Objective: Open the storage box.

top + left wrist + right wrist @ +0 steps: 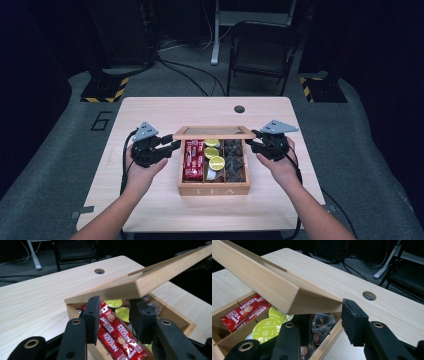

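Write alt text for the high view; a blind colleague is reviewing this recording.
A person's two hand-held grippers, left gripper and right gripper, flank a wooden tea box on a light wood table, its lid raised. Inside are red sachets, yellow-green pods and dark packets.

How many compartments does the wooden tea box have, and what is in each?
3 in the tea box: the left one holds red Nescafe sachets, the middle one yellow-green capsules, the right one dark tea bags. The raised lid may hide more contents.
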A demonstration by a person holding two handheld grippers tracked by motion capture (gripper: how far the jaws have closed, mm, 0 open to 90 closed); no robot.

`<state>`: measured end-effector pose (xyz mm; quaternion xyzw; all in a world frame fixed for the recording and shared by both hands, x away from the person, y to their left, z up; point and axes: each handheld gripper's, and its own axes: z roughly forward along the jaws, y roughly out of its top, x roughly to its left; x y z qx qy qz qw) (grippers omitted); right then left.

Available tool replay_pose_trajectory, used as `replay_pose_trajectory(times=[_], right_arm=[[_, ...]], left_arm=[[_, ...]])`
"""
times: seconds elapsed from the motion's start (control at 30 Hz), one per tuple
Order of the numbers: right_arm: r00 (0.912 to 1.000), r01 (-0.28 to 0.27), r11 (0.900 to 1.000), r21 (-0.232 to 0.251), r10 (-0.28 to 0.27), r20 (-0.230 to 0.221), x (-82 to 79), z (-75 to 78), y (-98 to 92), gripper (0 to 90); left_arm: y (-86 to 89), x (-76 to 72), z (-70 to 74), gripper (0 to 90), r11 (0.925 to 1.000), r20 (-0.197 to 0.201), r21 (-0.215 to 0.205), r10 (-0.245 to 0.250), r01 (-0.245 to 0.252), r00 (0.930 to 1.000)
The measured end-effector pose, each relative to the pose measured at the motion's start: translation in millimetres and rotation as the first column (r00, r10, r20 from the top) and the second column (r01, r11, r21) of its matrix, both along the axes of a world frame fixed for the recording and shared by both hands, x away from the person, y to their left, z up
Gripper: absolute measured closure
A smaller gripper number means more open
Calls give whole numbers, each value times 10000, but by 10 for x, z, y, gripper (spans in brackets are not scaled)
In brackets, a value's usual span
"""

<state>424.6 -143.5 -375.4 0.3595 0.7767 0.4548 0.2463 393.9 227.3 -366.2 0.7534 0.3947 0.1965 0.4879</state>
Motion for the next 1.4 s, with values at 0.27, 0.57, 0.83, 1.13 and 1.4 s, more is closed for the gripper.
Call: replay_pose_trajectory(times=[0.27,0.57,0.83,1.13,1.4], right_arm=[[9999,107,9996,271,-105,-88,55,39,-3,612],[9997,202,9987,467,-195,-169,94,69,-1,612],[9997,217,9983,547,-213,-80,147,99,-2,613],[9996,242,9984,514,-234,-144,185,132,5,613],[9993,360,9980,517,-357,-65,221,162,18,616]], left_arm=[[-4,166,-97,608,9997,-61,-25,252,-252,9997],[-99,290,-123,634,9976,260,24,691,-692,9973],[-121,350,-115,647,9957,411,21,922,-923,9949],[-133,390,-111,649,9945,450,-21,1044,-1044,9935],[-152,420,-83,650,9927,493,24,1204,-1206,9915]])
